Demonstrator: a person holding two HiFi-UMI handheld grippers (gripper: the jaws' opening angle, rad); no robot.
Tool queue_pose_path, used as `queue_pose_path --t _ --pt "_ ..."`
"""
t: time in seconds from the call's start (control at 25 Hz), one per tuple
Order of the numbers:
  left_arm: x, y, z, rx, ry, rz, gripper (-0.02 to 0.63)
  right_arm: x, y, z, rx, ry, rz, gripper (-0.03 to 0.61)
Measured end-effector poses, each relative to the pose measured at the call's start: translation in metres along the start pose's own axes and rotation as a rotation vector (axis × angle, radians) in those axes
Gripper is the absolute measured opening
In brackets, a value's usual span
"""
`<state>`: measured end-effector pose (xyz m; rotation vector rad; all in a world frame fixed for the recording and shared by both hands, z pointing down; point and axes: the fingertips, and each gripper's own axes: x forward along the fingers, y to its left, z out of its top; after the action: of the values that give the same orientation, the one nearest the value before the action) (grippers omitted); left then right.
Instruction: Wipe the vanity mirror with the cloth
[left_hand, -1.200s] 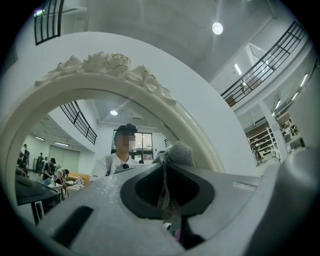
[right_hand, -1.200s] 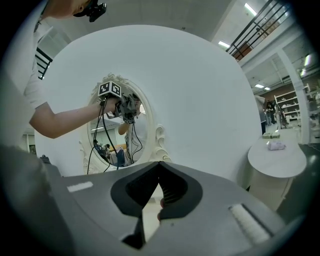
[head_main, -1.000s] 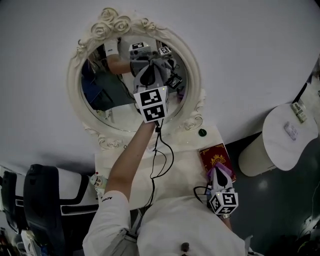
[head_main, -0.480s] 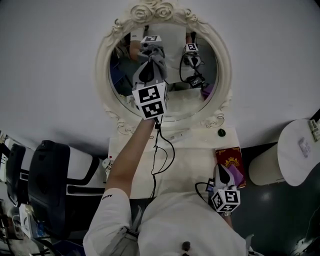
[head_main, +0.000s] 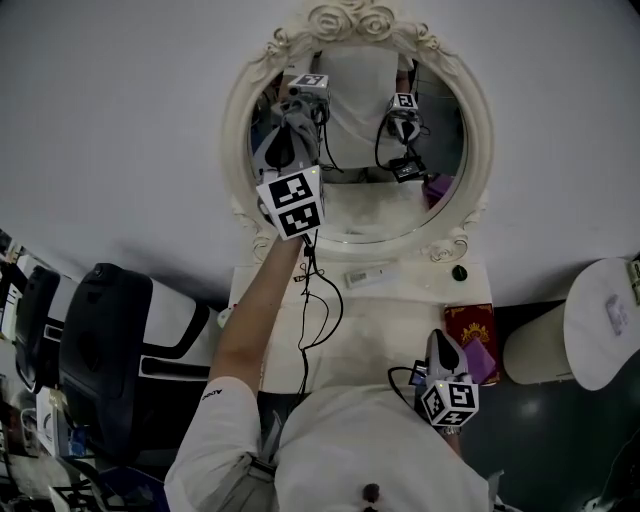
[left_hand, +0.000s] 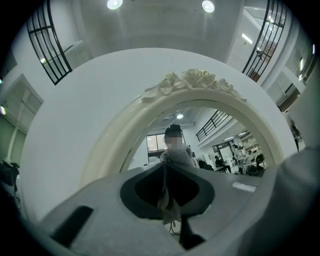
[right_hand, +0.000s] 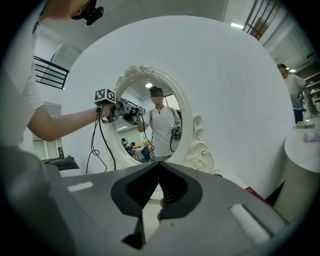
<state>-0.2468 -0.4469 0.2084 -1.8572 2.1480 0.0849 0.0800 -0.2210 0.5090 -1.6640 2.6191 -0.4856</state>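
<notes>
Mirror (head_main: 400, 205) wipe: cloth (left_hand: 177, 157) now on the glass's left side.
Left gripper (left_hand: 166, 172), pinching the cloth, has swept leftward from mid-glass, so the middle is probably wiped and the right side likely remains. Right gripper (right_hand: 159, 169) hangs low, jaws pressed together, empty.

R gripper (right_hand: 159, 165) – fingers (right_hand: 175, 192) together

mirror (head_main: 380, 210): oval, cream rose-carved frame, upright | cloth (left_hand: 176, 155): grey, pinched in left hand-held gripper (left_hand: 166, 164), at glass
</notes>
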Motion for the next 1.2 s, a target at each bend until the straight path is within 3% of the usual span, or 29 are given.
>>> queue_pose_path --t 0.44,0.56,0.84,0.96,1.2 --pt "-0.006 0.053 -0.011 0.021 0.017 0.113 0.020 0.006 0.015 -0.004 -0.001 0.008 0.022 0.008" --pt "-0.008 0.057 -0.013 0.061 0.013 0.134 0.020 0.005 0.014 -0.005 -0.005 0.011 0.020 0.008" --pt "-0.012 0.058 -0.019 0.038 0.037 0.187 0.020 -0.004 -0.002 0.000 -0.010 0.008 -0.016 0.008" --pt "-0.021 0.039 -0.013 0.018 0.018 0.155 0.020 -0.010 -0.013 0.002 -0.014 0.005 -0.035 0.008" --pt "-0.030 -0.036 0.000 -0.066 -0.017 0.006 0.021 -0.020 -0.025 0.008 -0.040 -0.001 -0.050 0.008"
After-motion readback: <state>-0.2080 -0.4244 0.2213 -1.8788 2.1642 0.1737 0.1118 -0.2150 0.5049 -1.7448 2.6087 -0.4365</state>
